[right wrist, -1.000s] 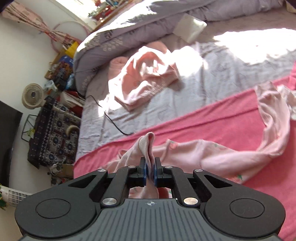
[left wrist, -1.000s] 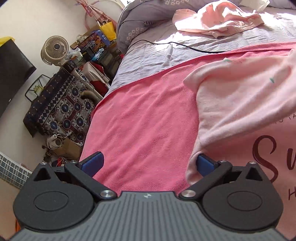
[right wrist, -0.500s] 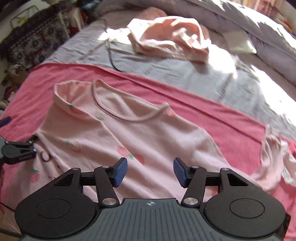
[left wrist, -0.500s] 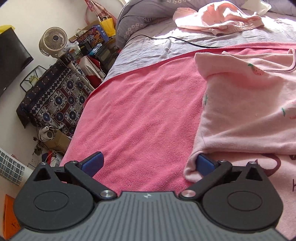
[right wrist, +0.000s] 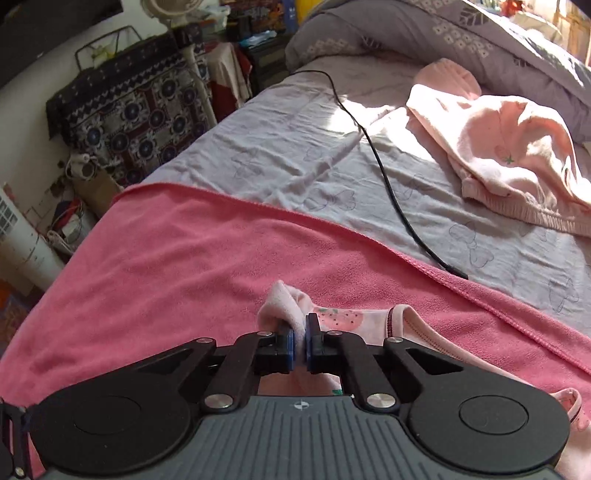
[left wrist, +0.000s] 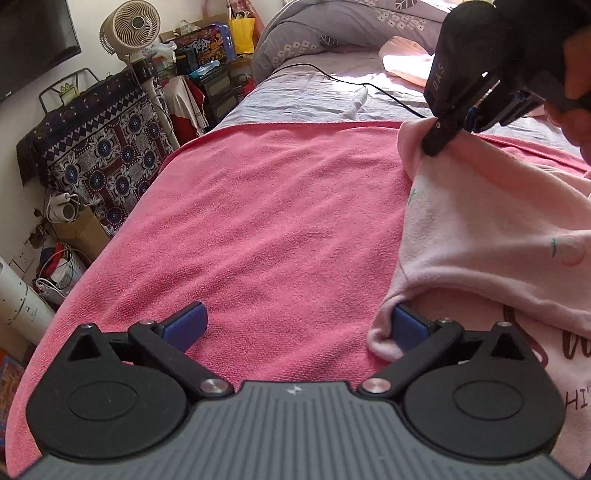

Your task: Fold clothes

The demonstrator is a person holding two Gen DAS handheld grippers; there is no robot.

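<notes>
A pale pink T-shirt with strawberry prints and dark lettering lies on the right of a pink towel. My left gripper stands open at the shirt's near left edge. Its right pad is tucked under the hem, its left pad on bare towel. At the far corner my right gripper, held by a hand, is closing tight on the shirt's shoulder. In the right wrist view the right gripper pinches a raised fold of the T-shirt by the neckline.
Beyond the towel lies a grey sheet with a black cable and a second pink garment; a grey duvet is behind. Left of the bed stand a fan, a patterned cloth-covered table and floor clutter.
My right gripper let go of the sleeve, opened, swung left and down to the shirt's left shoulder and shut on it. The left gripper stayed open at the hem, rolling slightly.
</notes>
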